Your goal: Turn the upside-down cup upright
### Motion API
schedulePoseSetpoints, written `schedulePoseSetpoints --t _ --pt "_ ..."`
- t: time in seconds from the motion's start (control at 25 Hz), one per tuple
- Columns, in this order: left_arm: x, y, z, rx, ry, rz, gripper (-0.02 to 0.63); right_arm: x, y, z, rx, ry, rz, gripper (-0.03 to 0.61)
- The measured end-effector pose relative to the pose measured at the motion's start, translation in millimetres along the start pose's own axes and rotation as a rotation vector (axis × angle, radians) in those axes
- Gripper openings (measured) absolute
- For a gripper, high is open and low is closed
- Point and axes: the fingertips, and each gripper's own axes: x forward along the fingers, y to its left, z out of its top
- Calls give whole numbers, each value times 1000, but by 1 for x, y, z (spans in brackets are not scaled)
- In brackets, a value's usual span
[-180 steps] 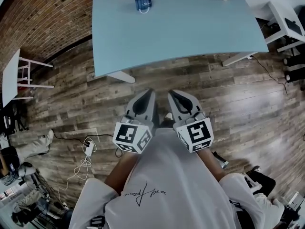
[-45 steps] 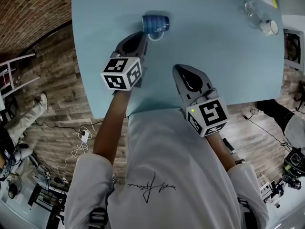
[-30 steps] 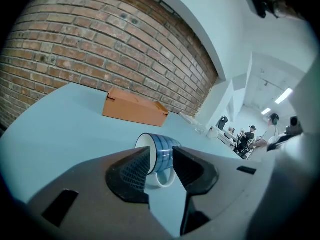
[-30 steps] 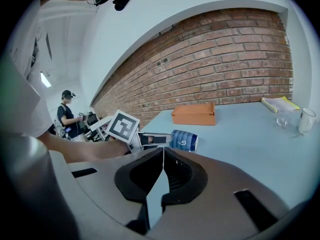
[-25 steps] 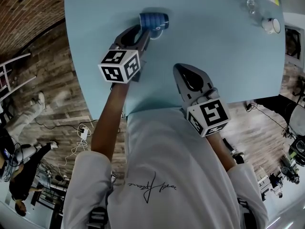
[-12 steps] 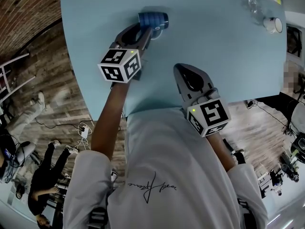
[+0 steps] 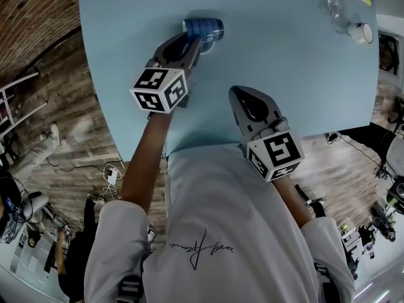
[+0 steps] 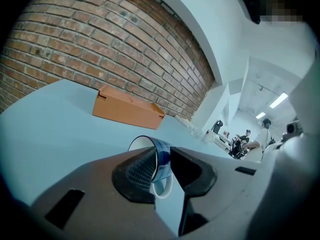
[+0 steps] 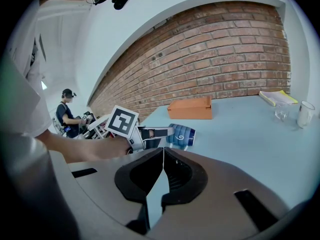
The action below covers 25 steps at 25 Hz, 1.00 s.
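Reaching out over the pale blue desk (image 7: 284, 74), the left gripper (image 7: 192, 43) has the blue mug (image 7: 203, 26) between its jaws. The jaws have just been closing, and both pads now press on the mug's blue wall, so they stand only partly apart. The mug is tipped onto its side. From the left gripper view its white inside faces left and its handle hangs below the jaws, toward the camera. From the right gripper view its dark rim points right, away from the left gripper. Whether the mug touches the desk I cannot tell. An orange box (image 8: 127, 109) lies on the desk beyond the mug, well apart from it. Further right, nearer the person, the right gripper (image 9: 162, 150) hangs over the near part of the desk with its jaw tips together and nothing between them. At the far right of the desk a clear glass (image 7: 334, 5) and a white cup (image 7: 358, 33) stand just beside each other, well apart from both grippers.
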Motion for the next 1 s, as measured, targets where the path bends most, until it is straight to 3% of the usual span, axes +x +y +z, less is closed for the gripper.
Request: schedulePoseSetpoints --t 1.0 --pt "1 -22 -1 -94 16 -104 40 -1 -2 0 9 -3 4 21"
